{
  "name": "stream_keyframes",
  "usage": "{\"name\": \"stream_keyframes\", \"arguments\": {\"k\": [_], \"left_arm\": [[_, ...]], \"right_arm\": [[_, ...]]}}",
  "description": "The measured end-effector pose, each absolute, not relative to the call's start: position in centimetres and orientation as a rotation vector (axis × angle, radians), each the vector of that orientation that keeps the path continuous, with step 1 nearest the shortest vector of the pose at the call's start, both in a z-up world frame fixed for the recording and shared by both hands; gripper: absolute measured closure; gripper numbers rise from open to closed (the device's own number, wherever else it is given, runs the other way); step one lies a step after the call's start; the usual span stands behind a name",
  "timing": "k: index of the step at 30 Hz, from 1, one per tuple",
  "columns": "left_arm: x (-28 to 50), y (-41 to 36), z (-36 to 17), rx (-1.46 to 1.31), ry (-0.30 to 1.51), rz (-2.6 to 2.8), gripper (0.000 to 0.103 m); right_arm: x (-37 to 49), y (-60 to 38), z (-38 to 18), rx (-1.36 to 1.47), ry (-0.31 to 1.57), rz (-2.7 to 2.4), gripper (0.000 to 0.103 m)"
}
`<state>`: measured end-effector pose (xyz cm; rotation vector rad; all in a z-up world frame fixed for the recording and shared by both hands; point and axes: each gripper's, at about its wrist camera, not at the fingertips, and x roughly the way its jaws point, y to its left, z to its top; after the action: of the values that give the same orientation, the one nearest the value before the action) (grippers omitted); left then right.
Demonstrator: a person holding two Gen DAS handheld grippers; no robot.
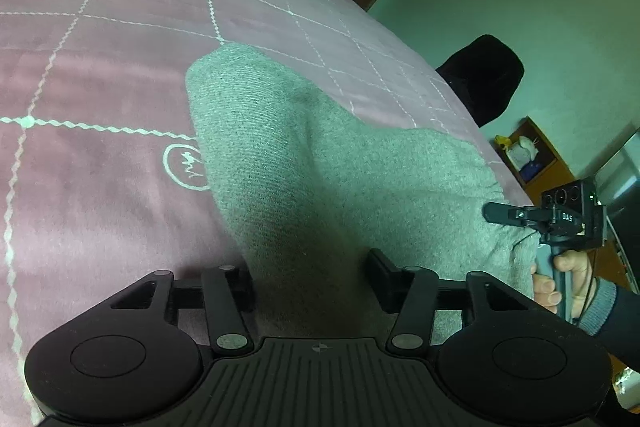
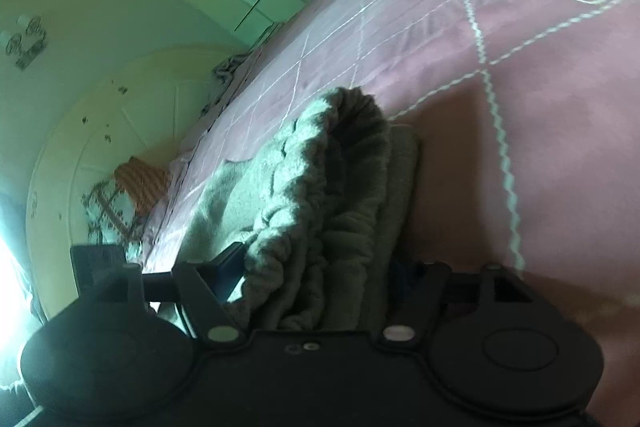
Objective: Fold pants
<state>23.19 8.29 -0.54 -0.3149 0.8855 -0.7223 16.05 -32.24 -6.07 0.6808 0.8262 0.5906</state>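
Grey knit pants (image 1: 304,163) lie on the pink quilted bedspread (image 1: 100,67). In the left wrist view the cloth runs between my left gripper's (image 1: 312,275) fingers; the jaws stand fairly wide with fabric bunched between them. My right gripper (image 1: 494,213) shows at the right edge of that view, held by a hand, its fingers closed on the pants' edge. In the right wrist view the gathered elastic waistband (image 2: 320,195) is bunched between my right gripper's (image 2: 316,279) fingers.
A dark chair (image 1: 484,79) and a wooden shelf (image 1: 528,151) stand beyond the bed's right edge. A headboard (image 2: 100,131) and patterned pillows (image 2: 120,203) are at the bed's far end. Cupboards and posters line the wall.
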Motion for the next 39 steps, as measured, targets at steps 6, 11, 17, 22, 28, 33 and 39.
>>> {"name": "stream_keyframes", "arguments": {"k": [6,11,17,22,28,33,39], "left_arm": [[22.5,10.5,-1.7,-0.518,0.814,-0.728,0.078],[21.4,11.3,0.3,-0.557,0.714,-0.749,0.079],[25.5,13.3,4.7,-0.538,0.641,-0.696,0.079],[29.3,13.2,7.0,-0.48,0.623,-0.63,0.075],[28.1,11.5,4.4,-0.28,0.754,-0.371,0.068],[25.4,11.6,3.5,-0.273,0.761,-0.327,0.054],[24.9,10.8,4.0,-0.172,0.765,-0.261,0.043]], "right_arm": [[16.9,-31.3,-5.6,0.649,0.842,0.61,0.048],[17.1,-30.7,-2.4,0.603,0.799,0.683,0.052],[22.6,-28.5,1.0,0.549,0.767,0.753,0.052],[28.3,-27.6,1.9,0.576,0.731,0.738,0.051],[30.9,-27.6,-2.0,0.503,0.894,0.43,0.055],[27.8,-27.6,-1.1,0.507,0.802,0.517,0.037],[28.9,-26.7,-3.5,0.489,0.951,0.369,0.026]]}}
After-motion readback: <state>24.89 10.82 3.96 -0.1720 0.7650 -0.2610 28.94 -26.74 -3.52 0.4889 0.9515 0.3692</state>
